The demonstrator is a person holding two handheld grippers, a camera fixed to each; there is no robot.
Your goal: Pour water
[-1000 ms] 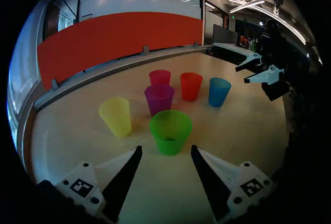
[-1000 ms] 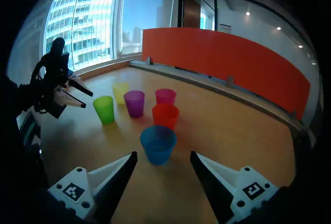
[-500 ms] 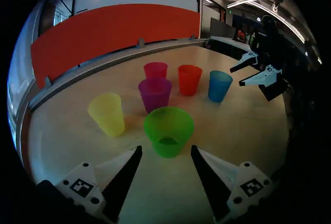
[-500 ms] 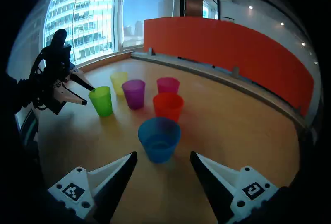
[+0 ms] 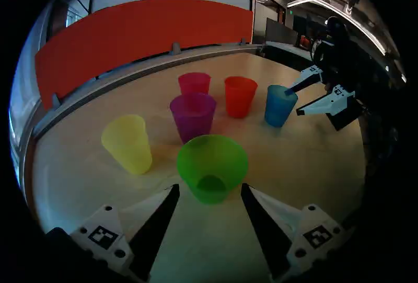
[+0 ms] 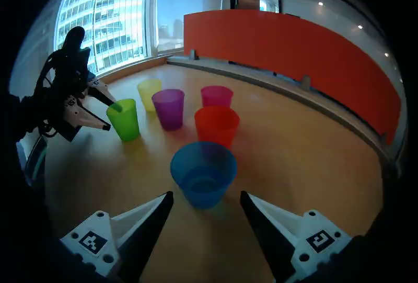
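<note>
Several coloured plastic cups stand upright on a wooden table (image 5: 313, 152). In the left gripper view the green cup (image 5: 211, 168) sits just ahead of my open left gripper (image 5: 209, 199), between its fingertips. The right gripper view has the blue cup (image 6: 204, 174), with water in its bottom, just ahead of my open right gripper (image 6: 206, 202). Each gripper also appears far off in the other view: the right gripper (image 5: 300, 97) straddles the blue cup (image 5: 277, 105), and the left gripper (image 6: 107, 113) straddles the green cup (image 6: 124, 120).
Behind the near cups stand a purple cup (image 5: 193, 117), a yellow cup (image 5: 128, 143), a pink cup (image 5: 194, 83) and a red cup (image 5: 240, 96). An orange partition (image 5: 141, 32) runs along the table's far edge. Tall windows (image 6: 104, 21) lie beyond the left gripper.
Both grippers have moved forward over the second. The green cup now sits between the left fingertips and the blue cup between the right ones. No cup has moved.
</note>
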